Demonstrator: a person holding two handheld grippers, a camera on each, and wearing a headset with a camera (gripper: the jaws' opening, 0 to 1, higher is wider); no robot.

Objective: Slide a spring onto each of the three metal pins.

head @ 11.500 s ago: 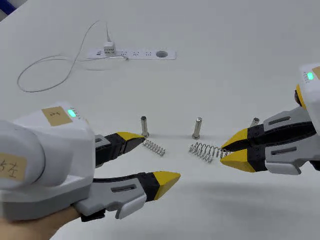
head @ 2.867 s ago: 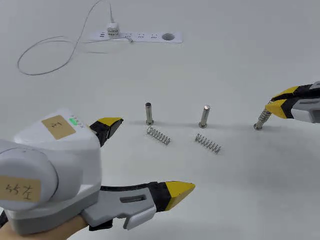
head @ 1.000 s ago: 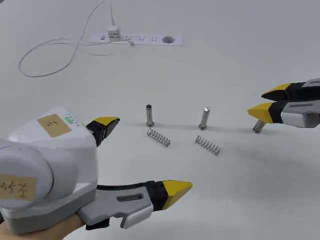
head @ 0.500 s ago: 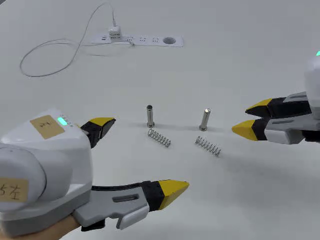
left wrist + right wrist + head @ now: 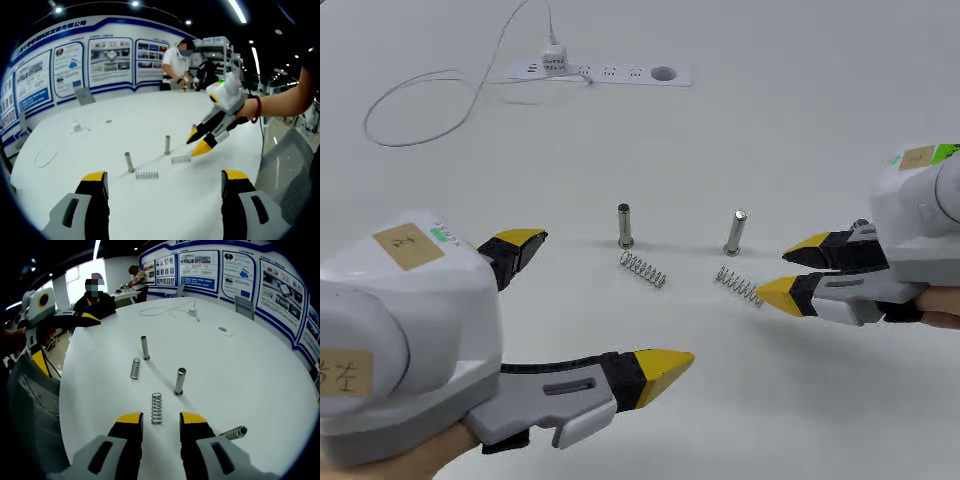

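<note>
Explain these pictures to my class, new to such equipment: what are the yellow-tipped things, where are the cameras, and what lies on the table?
A person holds a two-jaw tool in each hand. One picture comes from a headset camera looking down; the other two from cameras riding on the tools. The left tool and right tool are open, holding nothing. On the table stand the left pin and middle pin, both bare, with the left spring and right spring loose beside them; the third pin already wears a fitted spring.
</note>
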